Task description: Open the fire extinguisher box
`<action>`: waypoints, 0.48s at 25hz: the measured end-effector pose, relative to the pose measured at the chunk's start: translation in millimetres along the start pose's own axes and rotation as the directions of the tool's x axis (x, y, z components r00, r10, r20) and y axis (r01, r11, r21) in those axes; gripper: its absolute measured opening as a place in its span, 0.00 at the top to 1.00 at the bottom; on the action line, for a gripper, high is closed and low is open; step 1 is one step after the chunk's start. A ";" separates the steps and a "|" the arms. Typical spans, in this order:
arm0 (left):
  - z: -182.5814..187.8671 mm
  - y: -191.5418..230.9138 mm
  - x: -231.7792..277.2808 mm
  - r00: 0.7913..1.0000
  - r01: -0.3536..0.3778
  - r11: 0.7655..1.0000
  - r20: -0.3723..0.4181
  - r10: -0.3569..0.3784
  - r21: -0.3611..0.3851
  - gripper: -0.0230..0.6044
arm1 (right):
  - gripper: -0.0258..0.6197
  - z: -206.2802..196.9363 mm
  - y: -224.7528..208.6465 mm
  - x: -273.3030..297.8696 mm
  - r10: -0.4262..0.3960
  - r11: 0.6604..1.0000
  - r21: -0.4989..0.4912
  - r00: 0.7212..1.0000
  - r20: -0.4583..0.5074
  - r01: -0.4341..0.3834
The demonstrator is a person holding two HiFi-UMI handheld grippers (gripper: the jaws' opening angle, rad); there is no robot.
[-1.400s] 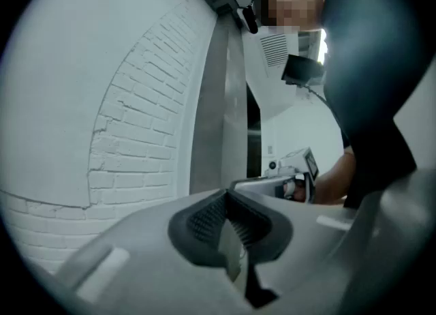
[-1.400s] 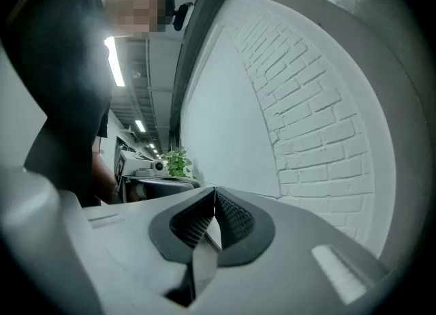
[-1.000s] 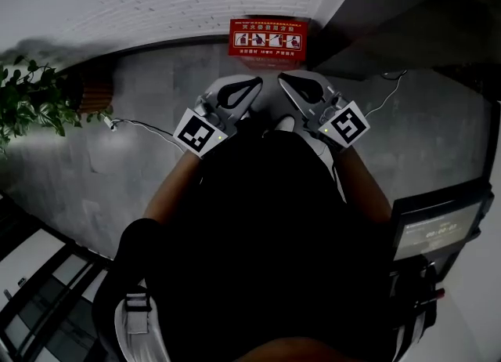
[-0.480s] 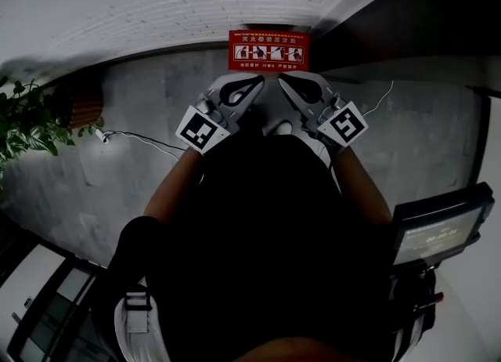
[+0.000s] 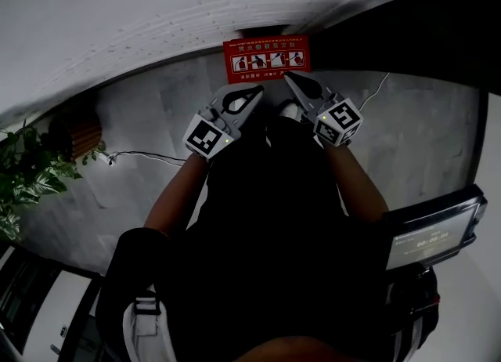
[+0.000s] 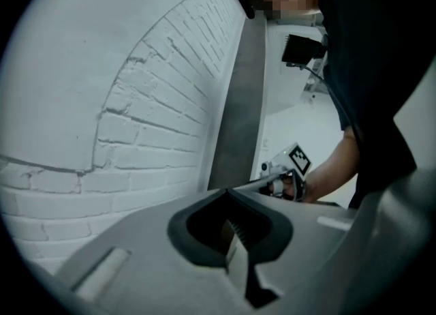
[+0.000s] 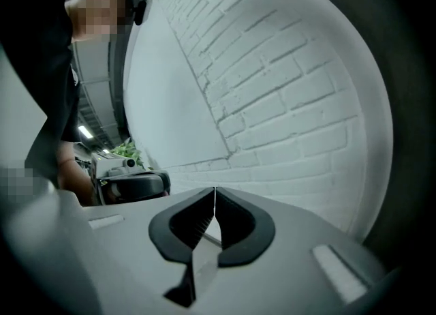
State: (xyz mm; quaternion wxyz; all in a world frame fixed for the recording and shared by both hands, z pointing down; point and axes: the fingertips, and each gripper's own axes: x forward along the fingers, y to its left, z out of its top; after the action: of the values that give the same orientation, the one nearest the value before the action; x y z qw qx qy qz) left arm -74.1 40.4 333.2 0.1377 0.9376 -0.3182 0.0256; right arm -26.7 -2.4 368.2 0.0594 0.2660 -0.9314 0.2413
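Observation:
The red fire extinguisher box [image 5: 266,58] stands on the grey floor against the white brick wall [image 5: 117,16], with pictogram labels on its top face. My left gripper [image 5: 259,89] is shut and empty, its tips just short of the box's near edge. My right gripper [image 5: 287,77] is also shut and empty, its tips at the near edge of the box, right of centre; I cannot tell whether they touch it. In the left gripper view the jaws [image 6: 228,189] meet in front of the brick wall, and in the right gripper view the jaws [image 7: 215,188] do too. The box is outside both gripper views.
A potted plant [image 5: 31,180] and a brown wicker pot [image 5: 74,135] stand at the left, with a thin cable [image 5: 149,155] running across the floor. A dark wall panel [image 5: 407,31] rises at the right. A machine console with a screen [image 5: 430,235] sits at the near right.
Both grippers have moved forward and down towards the red box, which now lies closer to their tips. Their jaws have stayed shut.

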 end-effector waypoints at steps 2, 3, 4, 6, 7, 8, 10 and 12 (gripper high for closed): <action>-15.6 6.8 7.0 1.000 -0.003 1.000 -0.028 0.002 -0.024 0.96 | 0.95 -25.5 -18.2 4.8 -0.031 0.997 0.068 0.999 -0.035 0.033; -24.6 10.9 9.9 0.999 -0.006 1.000 -0.034 0.005 -0.031 0.96 | 0.94 -37.8 -26.1 7.0 -0.044 0.993 0.105 0.998 -0.047 0.049; -35.2 15.0 13.3 0.999 -0.009 0.999 -0.037 0.008 -0.032 0.96 | 0.94 -50.7 -34.9 8.6 -0.059 0.987 0.146 0.997 -0.056 0.067; -56.9 22.1 24.3 0.999 -0.015 0.999 -0.049 0.013 -0.031 0.96 | 0.93 -79.4 -58.0 10.0 -0.093 0.967 0.232 0.993 -0.071 0.107; -67.2 24.8 30.8 0.998 -0.020 0.999 -0.058 0.018 -0.034 0.96 | 0.93 -95.3 -70.7 10.1 -0.108 0.952 0.279 0.991 -0.082 0.127; -77.7 26.9 37.2 0.997 -0.028 0.999 -0.071 0.025 -0.039 0.96 | 0.93 -112.7 -82.7 9.7 -0.123 0.933 0.328 0.988 -0.097 0.148; -100.0 30.9 49.9 0.994 -0.041 0.998 -0.101 0.035 -0.055 0.96 | 0.91 -150.9 -105.2 8.3 -0.151 0.879 0.435 0.980 -0.131 0.194; -123.1 34.0 63.5 0.991 -0.048 0.996 -0.126 0.039 -0.071 0.96 | 0.86 -190.6 -125.7 4.8 -0.180 0.803 0.546 0.971 -0.159 0.238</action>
State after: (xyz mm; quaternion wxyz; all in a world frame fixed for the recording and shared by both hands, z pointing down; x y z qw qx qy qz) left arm -39.2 10.9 468.3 0.1911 0.9213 -0.3303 0.0753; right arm 31.8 -6.2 588.9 0.0510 0.3604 -0.7800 0.5090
